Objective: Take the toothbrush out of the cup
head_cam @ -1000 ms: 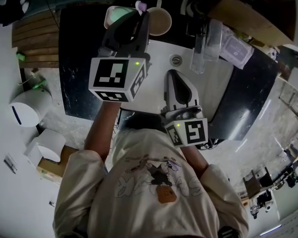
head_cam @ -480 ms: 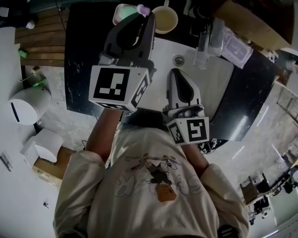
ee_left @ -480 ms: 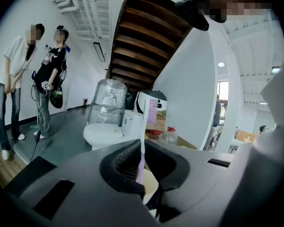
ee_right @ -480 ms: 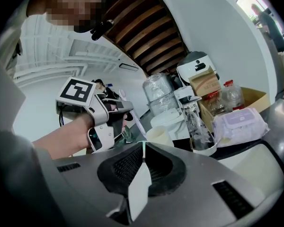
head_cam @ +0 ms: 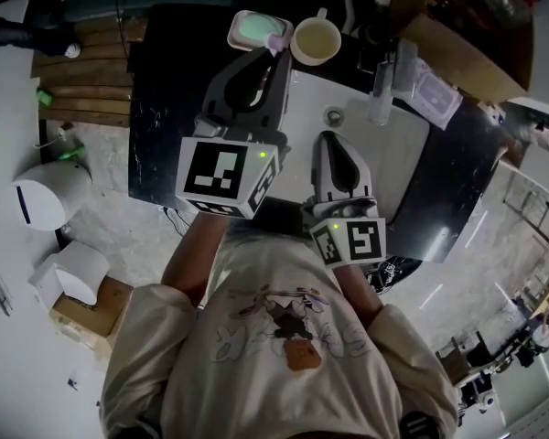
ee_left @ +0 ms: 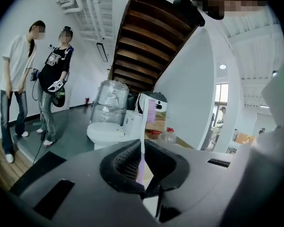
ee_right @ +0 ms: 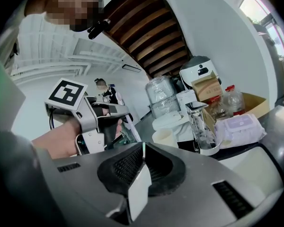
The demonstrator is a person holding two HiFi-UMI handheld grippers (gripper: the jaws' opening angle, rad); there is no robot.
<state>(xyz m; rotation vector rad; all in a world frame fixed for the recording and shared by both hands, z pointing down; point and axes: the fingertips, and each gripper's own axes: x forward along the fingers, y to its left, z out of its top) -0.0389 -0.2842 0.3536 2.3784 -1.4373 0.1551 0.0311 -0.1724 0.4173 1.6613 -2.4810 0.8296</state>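
Observation:
My left gripper [head_cam: 273, 55] is shut on a toothbrush with a white handle and pink bristles [head_cam: 276, 42]. It holds the brush up in the air to the left of the cream cup [head_cam: 316, 41], which stands on the black counter at the back of the basin. In the left gripper view the toothbrush [ee_left: 143, 126] stands upright between the closed pads of the left gripper [ee_left: 142, 148], bristle head on top. My right gripper [head_cam: 335, 141] hovers over the white basin, jaws together with nothing in them. In the right gripper view the right gripper [ee_right: 142, 148] faces the cup [ee_right: 164, 137].
A green soap dish [head_cam: 256, 30] sits left of the cup. The faucet [head_cam: 382, 85], a clear glass [ee_right: 200, 126] and a tissue pack [head_cam: 435, 90] crowd the basin's back right, past the drain [head_cam: 333, 115]. Two people [ee_left: 35, 86] stand across the room.
My left gripper has risen and drawn back with the toothbrush, so the brush head is now clear of the cup. The right gripper has lifted a little over the basin.

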